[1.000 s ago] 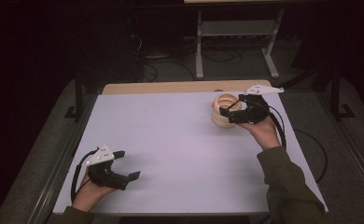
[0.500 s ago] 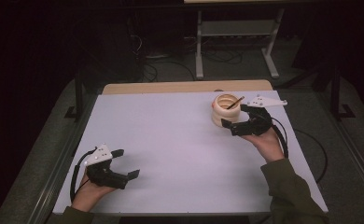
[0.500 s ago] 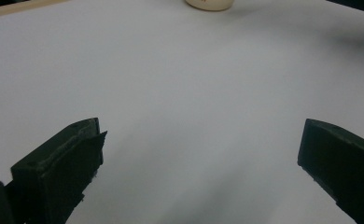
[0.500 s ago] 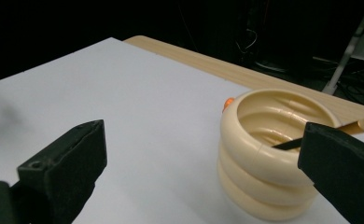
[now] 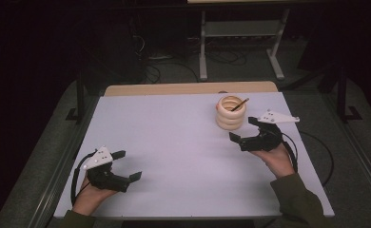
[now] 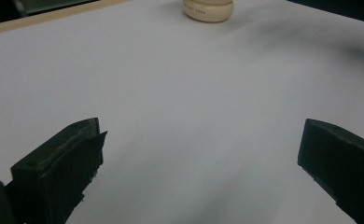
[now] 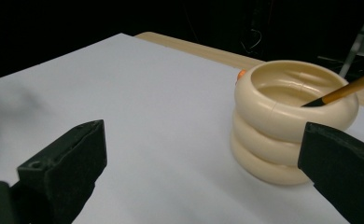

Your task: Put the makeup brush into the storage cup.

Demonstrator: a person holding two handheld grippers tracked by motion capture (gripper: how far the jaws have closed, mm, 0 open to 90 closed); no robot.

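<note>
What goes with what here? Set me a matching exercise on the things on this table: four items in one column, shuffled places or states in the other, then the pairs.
1. cream ribbed plastic cup
2. orange pencil with a black tip
3. left gripper
4. right gripper

a. leans inside another item
b. open, near the front left corner of the white table
c. open, just beside the cup
d. stands upright toward the far right

Pairs: 1-d, 2-a, 3-b, 4-c
</note>
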